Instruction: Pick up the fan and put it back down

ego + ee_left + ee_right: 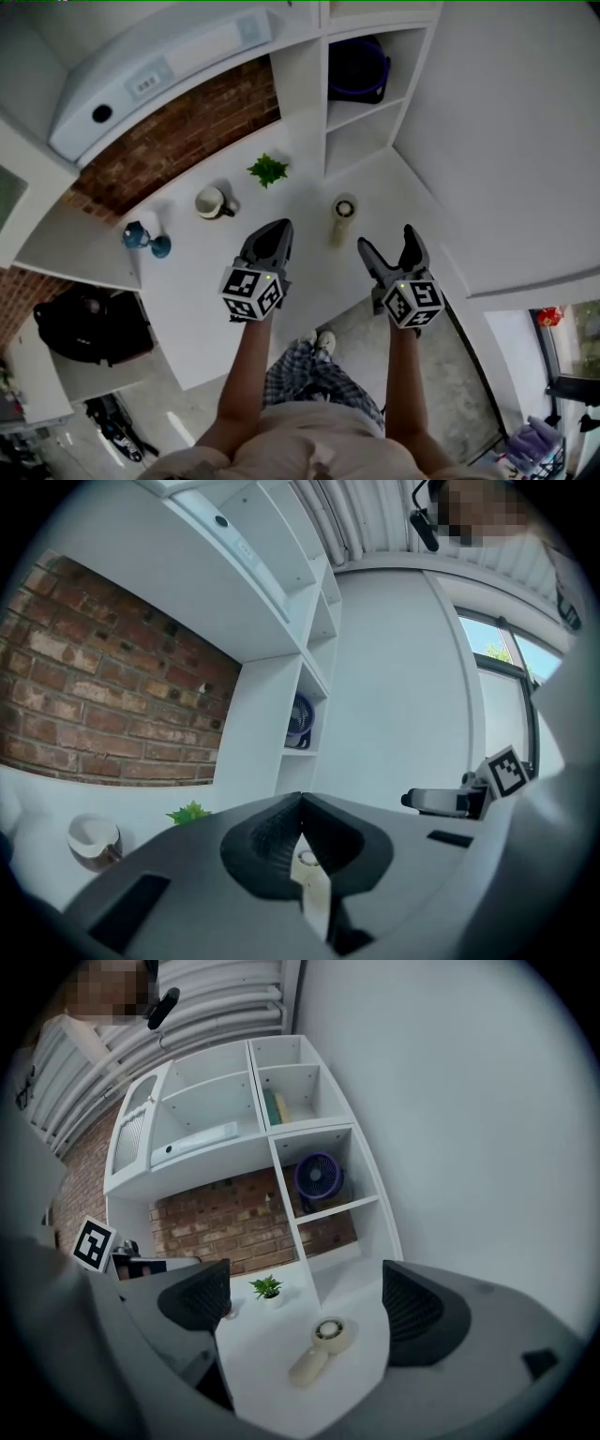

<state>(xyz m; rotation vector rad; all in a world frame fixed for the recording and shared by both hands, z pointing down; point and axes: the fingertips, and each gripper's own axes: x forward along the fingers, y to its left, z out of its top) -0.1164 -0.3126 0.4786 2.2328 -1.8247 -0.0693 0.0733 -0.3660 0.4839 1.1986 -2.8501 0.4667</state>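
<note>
Fan, cream handheld type, lies flat on the tabletop just ahead of my right gripper, whose jaws are wide apart and framing it, handle end toward me, head away, nearer than my left gripper, pinched together on nothing.

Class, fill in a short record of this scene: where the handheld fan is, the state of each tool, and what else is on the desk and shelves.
Handheld fan: lying on the white desk, touched by neither tool
Left tool: jaws together, holding nothing
Right tool: jaws wide apart, empty, the handheld fan ahead in line with the gap
Also on desk: small green plant, mug
Shelf cubby: blue fan, standing upright
</note>
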